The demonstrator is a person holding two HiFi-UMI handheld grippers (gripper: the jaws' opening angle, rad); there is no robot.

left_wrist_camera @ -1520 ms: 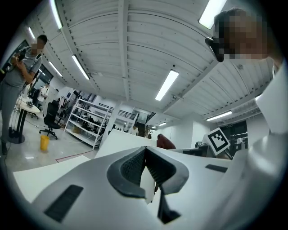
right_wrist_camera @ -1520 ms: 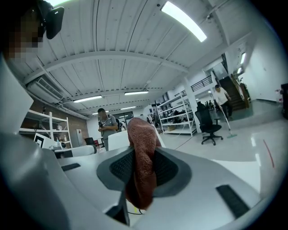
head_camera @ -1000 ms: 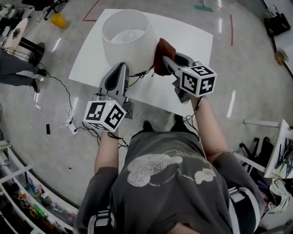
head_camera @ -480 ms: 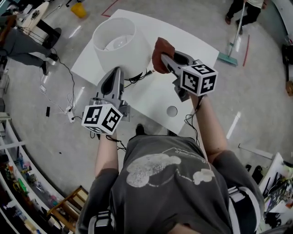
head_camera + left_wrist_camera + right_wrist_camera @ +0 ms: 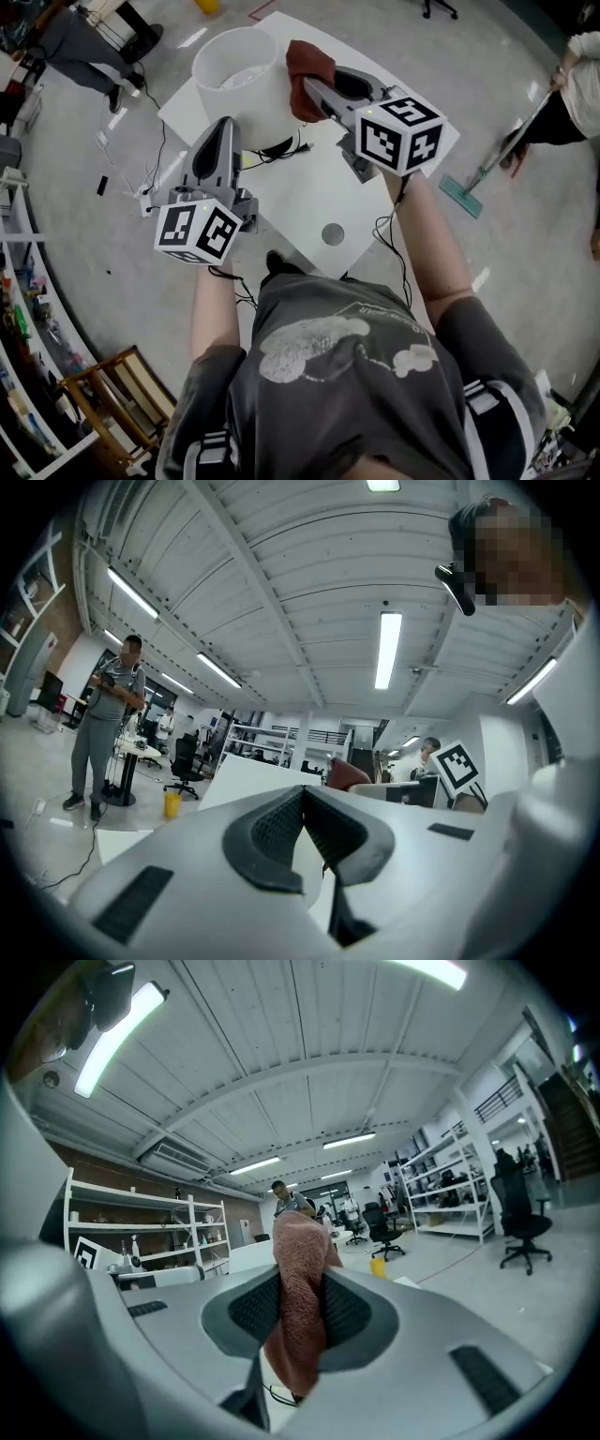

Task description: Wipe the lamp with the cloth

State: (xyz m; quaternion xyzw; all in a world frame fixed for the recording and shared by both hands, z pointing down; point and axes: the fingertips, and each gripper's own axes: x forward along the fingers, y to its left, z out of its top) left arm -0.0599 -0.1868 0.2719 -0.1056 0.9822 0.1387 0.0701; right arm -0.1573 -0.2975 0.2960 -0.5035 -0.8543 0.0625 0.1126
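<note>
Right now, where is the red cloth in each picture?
Head view: cloth upper middle, in the right gripper, beside the lampshade.
Left gripper view: cloth small, centre, beyond the jaws.
Right gripper view: cloth centre, clamped between the jaws.
Shared landmark: yellow bin on the floor.

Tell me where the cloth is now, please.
In the head view the cloth is clamped in the right claw, at the upper middle, just right of the white lamp shade.
</note>
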